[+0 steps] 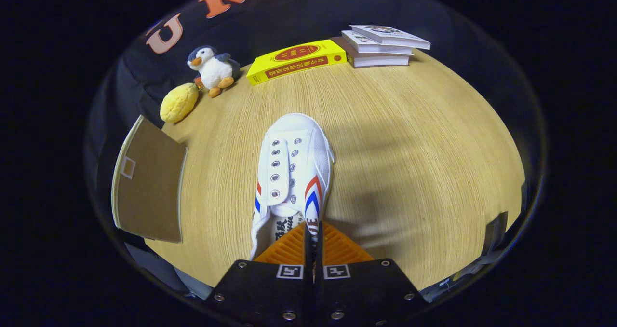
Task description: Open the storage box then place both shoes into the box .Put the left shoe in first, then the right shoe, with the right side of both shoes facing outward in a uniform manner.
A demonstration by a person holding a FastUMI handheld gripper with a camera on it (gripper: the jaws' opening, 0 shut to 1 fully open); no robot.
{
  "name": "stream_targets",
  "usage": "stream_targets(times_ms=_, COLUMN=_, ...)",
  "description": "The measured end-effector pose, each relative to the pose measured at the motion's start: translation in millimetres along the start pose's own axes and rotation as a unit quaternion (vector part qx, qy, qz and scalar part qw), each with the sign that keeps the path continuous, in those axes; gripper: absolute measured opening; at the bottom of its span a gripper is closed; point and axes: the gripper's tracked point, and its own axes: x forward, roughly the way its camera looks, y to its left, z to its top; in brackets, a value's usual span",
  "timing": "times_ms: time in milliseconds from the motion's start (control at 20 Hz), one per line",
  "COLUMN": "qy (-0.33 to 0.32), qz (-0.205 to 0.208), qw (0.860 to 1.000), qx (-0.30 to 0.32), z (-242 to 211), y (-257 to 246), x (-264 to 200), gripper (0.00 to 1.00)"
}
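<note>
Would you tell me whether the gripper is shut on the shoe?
Shut: the gripper pinches the white shoe by its heel-side wall, fingers nearly together.

Shoe [294,172] ahead, books [381,45] beyond.

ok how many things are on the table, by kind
shoe: 1, its side wall pinched between the shut gripper fingers
books: 4, a yellow book and a stack of three
soft toys: 2, a penguin and a yellow plush
brown flat panel at the table's edge: 1
total: 8
</note>
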Motion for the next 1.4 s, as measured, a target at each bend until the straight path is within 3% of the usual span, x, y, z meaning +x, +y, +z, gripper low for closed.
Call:
stream_targets(times_ms=400, qy=-0.061, qz=0.031, qw=0.998, qx=-0.015, z=40.8, y=29.8, x=-27.8, gripper=0.01)
stream_targets(times_ms=650, qy=-0.101, qz=0.052, qw=0.993, qx=-0.04, z=72.9, y=67.2, x=-68.6, gripper=0.0)
stream_targets(times_ms=1100, qy=-0.146, qz=0.129, qw=0.977, qx=-0.085, z=106.3, y=192.8, x=-133.5, gripper=0.01)
stream_targets(times_ms=1400, qy=-0.113, qz=0.169, qw=0.972, qx=-0.117, z=79.6, y=288.0, x=-132.1, gripper=0.0)
